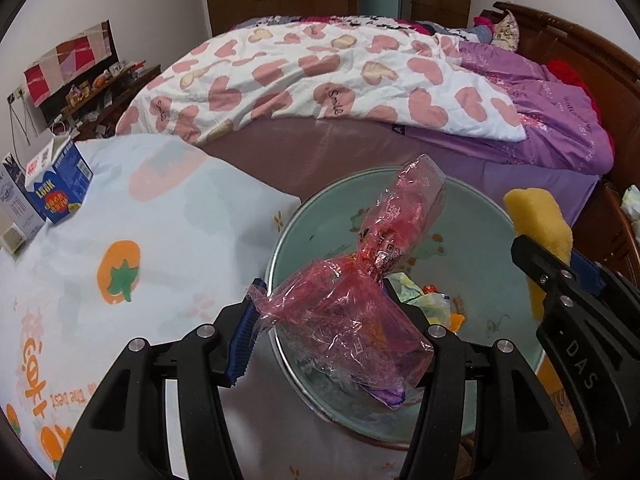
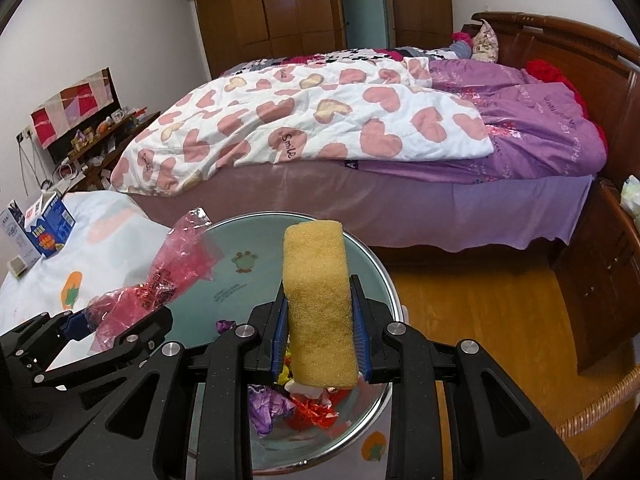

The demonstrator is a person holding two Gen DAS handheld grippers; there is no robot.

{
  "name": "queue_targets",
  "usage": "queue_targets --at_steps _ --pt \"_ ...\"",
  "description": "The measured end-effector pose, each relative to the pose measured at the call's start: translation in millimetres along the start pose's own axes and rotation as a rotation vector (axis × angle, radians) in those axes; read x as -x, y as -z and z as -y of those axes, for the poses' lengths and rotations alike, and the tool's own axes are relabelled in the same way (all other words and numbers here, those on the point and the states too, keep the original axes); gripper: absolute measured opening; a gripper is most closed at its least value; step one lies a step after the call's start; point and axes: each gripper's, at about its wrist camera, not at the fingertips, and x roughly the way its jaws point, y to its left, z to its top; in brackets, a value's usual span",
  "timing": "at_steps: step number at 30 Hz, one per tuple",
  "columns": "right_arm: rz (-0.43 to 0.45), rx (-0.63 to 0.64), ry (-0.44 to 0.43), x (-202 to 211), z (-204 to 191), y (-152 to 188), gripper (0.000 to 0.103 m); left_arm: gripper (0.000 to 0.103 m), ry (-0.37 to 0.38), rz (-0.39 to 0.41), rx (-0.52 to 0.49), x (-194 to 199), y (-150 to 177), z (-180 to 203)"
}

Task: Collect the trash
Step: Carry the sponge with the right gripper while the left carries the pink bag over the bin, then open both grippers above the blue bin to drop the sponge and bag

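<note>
My left gripper (image 1: 320, 300) is shut on a crumpled red plastic wrapper (image 1: 360, 292) and holds it over the round pale-green bin (image 1: 480, 216). The wrapper also shows in the right wrist view (image 2: 168, 280). My right gripper (image 2: 320, 320) is shut on a yellow sponge (image 2: 318, 304), upright between the blue pads, over the same bin (image 2: 376, 264). The sponge shows at the right of the left wrist view (image 1: 540, 232). Wrappers in purple, red and yellow (image 2: 296, 404) lie inside the bin.
A table with a white fruit-print cloth (image 1: 120, 240) is at left, with a blue carton (image 1: 56, 184) near its far edge. A bed with a heart-print quilt (image 2: 304, 120) lies behind. Wooden floor (image 2: 480, 300) and a wicker edge (image 2: 600, 404) are at right.
</note>
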Motion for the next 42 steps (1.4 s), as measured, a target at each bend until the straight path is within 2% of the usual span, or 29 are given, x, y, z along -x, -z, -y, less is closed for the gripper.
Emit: queue_targets --at_steps 11,23,28,30,36,42 --pt "-0.028 0.016 0.004 -16 0 -2 0.028 0.056 0.015 -0.018 -0.002 -9 2 0" --pt "-0.037 0.042 0.014 -23 -3 -8 0.029 0.057 -0.004 -0.032 -0.024 -20 -1 8" --pt "-0.053 0.042 0.010 -29 -1 -8 0.029 0.060 -0.011 -0.037 -0.032 -21 2 9" --pt "-0.059 0.036 0.004 -30 1 -8 0.030 0.066 -0.018 -0.028 -0.037 -20 2 10" --pt "-0.064 0.022 -0.009 -30 6 -10 0.034 0.073 -0.026 -0.011 -0.042 -13 -1 12" --pt "-0.049 0.020 -0.014 -22 9 -13 0.043 0.079 -0.036 -0.003 -0.032 -8 0 10"
